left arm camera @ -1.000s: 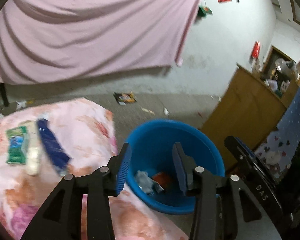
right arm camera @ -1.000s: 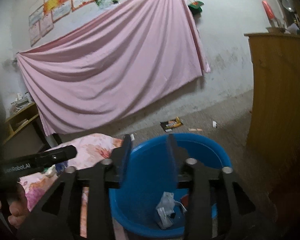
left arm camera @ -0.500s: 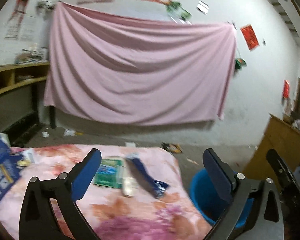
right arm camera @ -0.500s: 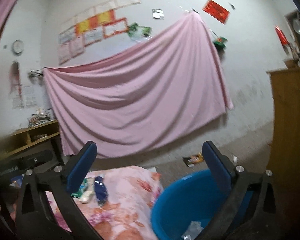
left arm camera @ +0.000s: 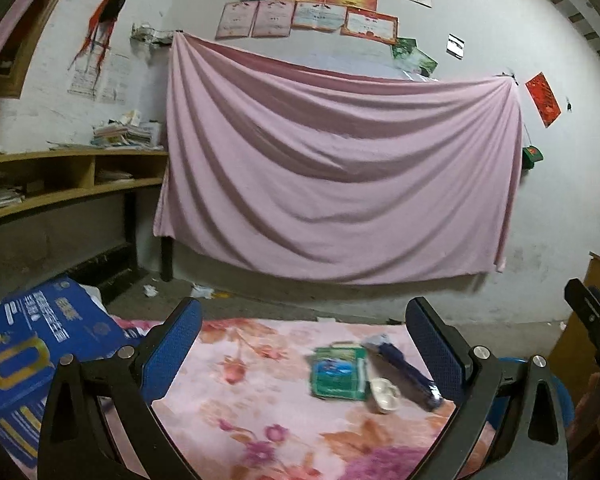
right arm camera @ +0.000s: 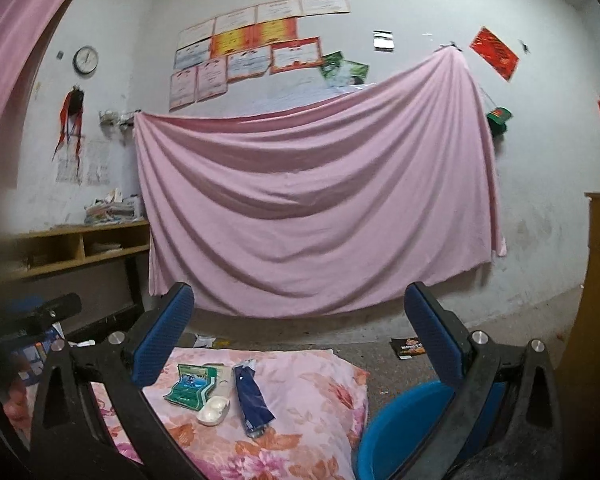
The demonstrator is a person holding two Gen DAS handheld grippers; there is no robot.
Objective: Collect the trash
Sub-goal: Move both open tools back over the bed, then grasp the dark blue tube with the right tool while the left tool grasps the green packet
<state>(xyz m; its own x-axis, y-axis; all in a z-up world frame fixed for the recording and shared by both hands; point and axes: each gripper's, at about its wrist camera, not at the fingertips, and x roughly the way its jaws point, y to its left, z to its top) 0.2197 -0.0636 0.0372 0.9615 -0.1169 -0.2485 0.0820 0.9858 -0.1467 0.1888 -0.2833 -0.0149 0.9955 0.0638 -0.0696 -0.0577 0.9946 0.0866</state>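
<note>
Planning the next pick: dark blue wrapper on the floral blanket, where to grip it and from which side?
Take the dark blue wrapper across its narrow width near the middle, coming down from above with the fingers straddling the long edges. It lies flat and elongated. The white cup and green packet crowd one long side, so the end nearer the blue bin is probably freer.

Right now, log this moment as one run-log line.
left gripper: open, empty | right gripper: open, empty | on floral cloth: green packet, white case, blue wrapper | blue bin: beside cloth
</note>
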